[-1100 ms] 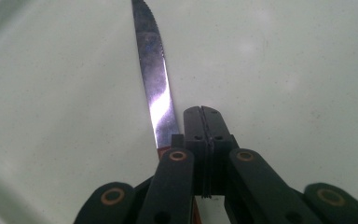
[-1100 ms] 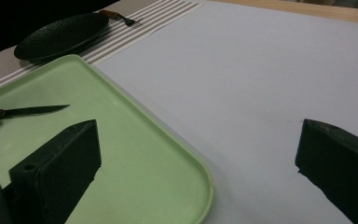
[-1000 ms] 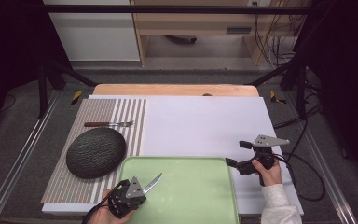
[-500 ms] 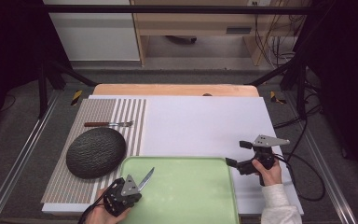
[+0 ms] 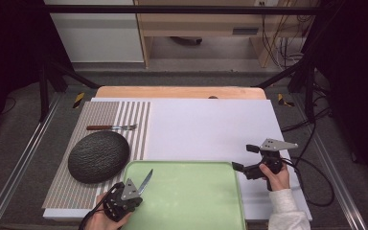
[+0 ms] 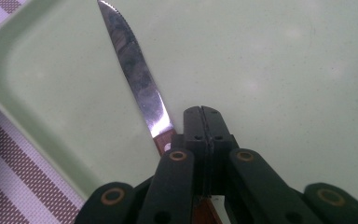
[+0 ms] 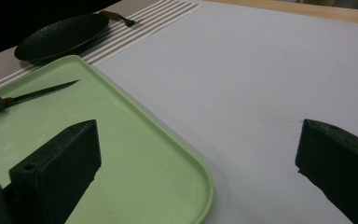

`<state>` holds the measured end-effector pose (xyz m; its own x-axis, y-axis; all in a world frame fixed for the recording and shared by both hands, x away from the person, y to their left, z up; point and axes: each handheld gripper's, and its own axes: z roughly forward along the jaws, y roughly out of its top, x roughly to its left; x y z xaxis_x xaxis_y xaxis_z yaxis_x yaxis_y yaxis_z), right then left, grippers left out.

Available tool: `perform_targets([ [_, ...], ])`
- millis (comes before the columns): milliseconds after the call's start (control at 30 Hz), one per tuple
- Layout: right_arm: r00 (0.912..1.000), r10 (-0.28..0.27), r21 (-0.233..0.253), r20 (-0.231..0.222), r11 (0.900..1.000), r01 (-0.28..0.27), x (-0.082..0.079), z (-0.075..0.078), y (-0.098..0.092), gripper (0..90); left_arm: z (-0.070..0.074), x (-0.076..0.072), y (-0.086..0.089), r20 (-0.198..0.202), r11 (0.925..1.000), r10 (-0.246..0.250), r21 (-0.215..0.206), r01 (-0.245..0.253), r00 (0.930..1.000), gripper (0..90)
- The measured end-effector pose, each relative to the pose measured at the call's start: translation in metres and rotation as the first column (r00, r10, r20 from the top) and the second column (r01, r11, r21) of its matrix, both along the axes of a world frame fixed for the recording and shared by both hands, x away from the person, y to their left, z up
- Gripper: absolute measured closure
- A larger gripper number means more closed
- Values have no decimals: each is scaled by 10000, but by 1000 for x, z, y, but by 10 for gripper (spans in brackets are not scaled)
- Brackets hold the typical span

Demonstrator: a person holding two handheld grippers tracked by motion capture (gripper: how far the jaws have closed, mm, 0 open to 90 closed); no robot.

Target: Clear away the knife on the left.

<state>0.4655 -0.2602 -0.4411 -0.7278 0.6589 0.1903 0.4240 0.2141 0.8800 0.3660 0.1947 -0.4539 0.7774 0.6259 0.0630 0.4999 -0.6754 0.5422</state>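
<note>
The knife (image 6: pixel 137 77) is pinched at its reddish-brown handle by the pressed-together jaws of the left gripper (image 5: pixel 133 190), and its blade is seen running out toward 11 o'clock in the left gripper view. It is held over the near-left corner of the green tray (image 5: pixel 191 201). No writing can be read on it. The blade is narrow, shiny and serrated near the tip. The jaws of the right gripper (image 5: pixel 244 159) are spread wide above the white tabletop (image 5: pixel 206 129), at 3 o'clock of the tray.

No readable text, label, brand, number or sign appears on the table, the tools or anything else in these views
</note>
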Motion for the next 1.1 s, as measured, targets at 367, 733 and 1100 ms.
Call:
perform_targets([
  [367, 10000, 4, 3, 3, 10000, -4, 0, 0, 0, 5, 0, -1, 7, -7, 9992, 377, 103, -377, 9993, 899],
  [733, 10000, 15, -26, -15, 10000, -15, 0, 0, 0, 6, 0, 2, 12, -78, 9968, 786, 139, -785, 9969, 899],
  [1100, 10000, 12, -31, -10, 10000, -12, 0, 0, 0, 6, 0, 3, 15, -106, 9936, 1111, 205, -1109, 9937, 899],
])
